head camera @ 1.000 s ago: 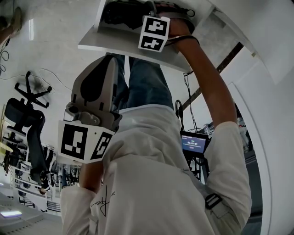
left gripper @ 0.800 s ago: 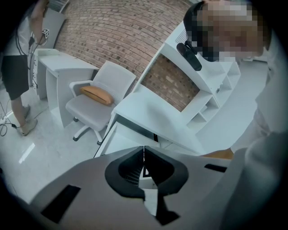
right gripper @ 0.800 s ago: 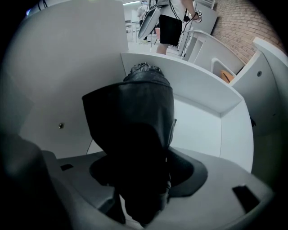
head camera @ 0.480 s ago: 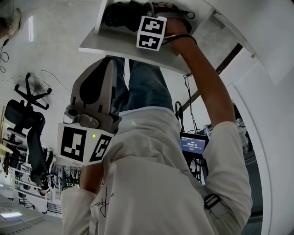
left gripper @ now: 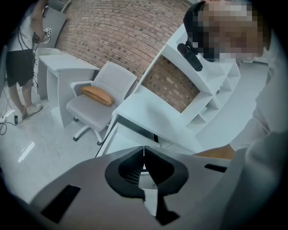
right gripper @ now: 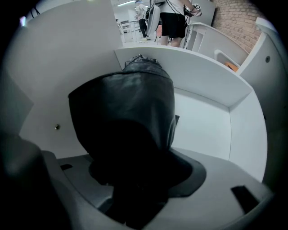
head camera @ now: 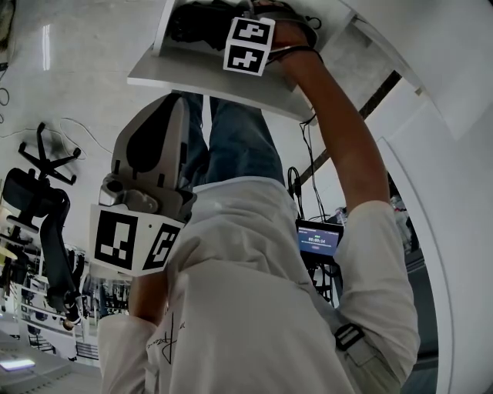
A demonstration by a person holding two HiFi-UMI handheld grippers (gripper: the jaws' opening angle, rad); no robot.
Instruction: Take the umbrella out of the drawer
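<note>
Since the earlier frame the right gripper (head camera: 231,27) has shifted a little up and to the left in the head view, its marker cube (head camera: 248,46) with it, and the left gripper (head camera: 179,104) has drifted slightly left; little else has changed. In the head view the right gripper reaches into the open white rectangular drawer (head camera: 216,77), where the dark shape of the folded black umbrella in its leathery sleeve (head camera: 196,19) lies beside it. The right gripper view looks along the jaws into the drawer's white interior (right gripper: 202,121): the umbrella (right gripper: 126,112) fills the space between them and the right gripper (right gripper: 135,179) is clamped around its near end, while its far end points toward the drawer's far wall. Whether the umbrella still touches the drawer floor cannot be told. The left gripper hangs in front of the person's white shirt (head camera: 254,292) and blue jeans (head camera: 239,138), well apart from the drawer. In its own view the left gripper (left gripper: 144,152) has its jaws pressed together with nothing between them, and beyond them stand a white desk (left gripper: 153,117), a grey swivel chair (left gripper: 85,110) carrying an orange cushion (left gripper: 97,95), and a red-brown brick wall (left gripper: 117,31). A small lit screen (head camera: 317,240) shows beside the person's right arm.
</note>
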